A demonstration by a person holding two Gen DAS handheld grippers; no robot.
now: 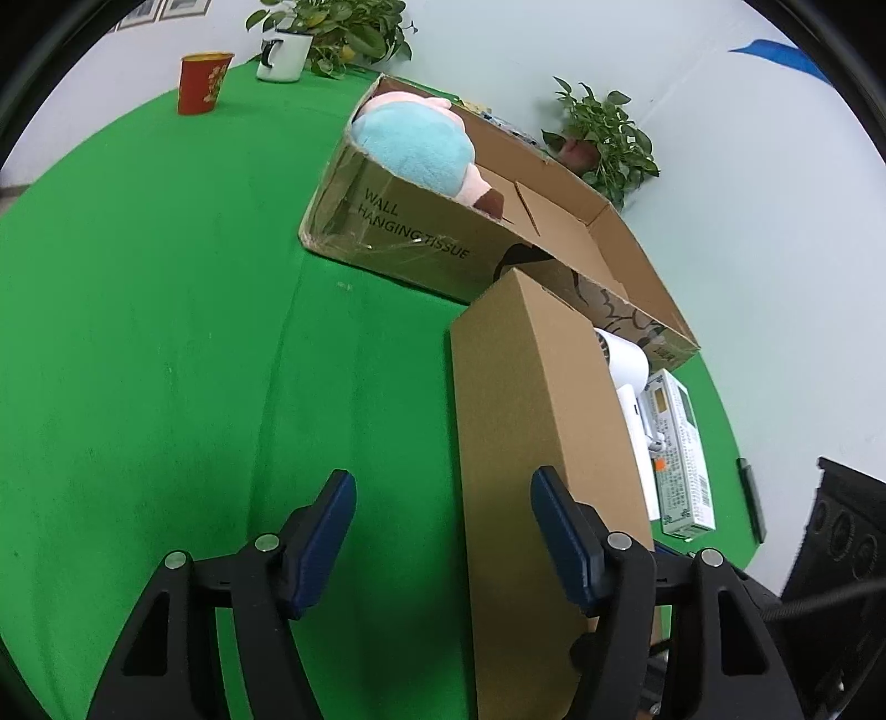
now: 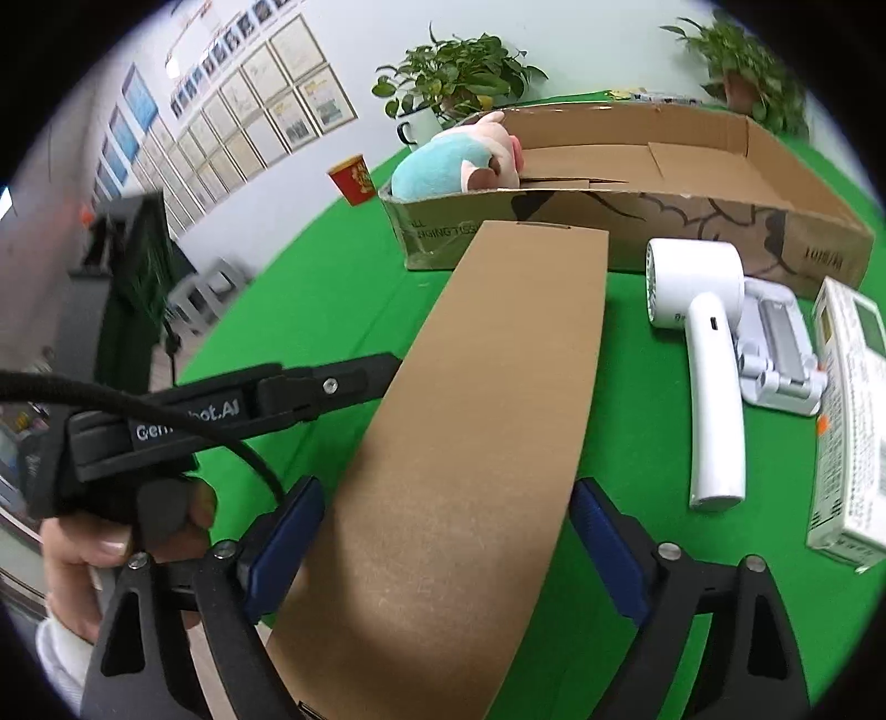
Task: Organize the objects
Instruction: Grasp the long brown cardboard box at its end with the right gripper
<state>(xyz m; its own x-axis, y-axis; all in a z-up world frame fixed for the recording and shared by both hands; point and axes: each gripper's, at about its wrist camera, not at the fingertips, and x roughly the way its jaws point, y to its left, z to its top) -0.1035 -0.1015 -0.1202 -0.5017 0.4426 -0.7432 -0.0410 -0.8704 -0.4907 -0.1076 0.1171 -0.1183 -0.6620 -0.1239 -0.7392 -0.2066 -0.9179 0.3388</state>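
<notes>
- Left wrist view: we see the left gripper at the bottom of the frame, its jaws spread with nothing between them; green cloth shows through the gap.
- The right blue pad lies against, or just in front of, the left face of the flat box; we cannot tell whether they touch.
- The flat box runs from the bottom centre up to mid-frame, its far end close to the open carton printed "WALL HANGING TISSUE".
- A plush toy fills the carton's upper-left end; the rest of the carton's floor shows bare.
- Right of the flat box lie a white dryer and a white pack.
- At the upper left stand a red cup and a white mug, with a plant behind the mug.
- Right wrist view: the right gripper sits at the bottom, jaws spread, one pad on each side of the flat box; we cannot tell whether the pads press it.
- The left gripper enters from the left edge, its tip reaching the box's left edge.
- The dryer lies right of centre on the cloth, touching a white stand, with the pack at the right edge.
- The carton spans the upper frame, with the toy in its left end.
</notes>
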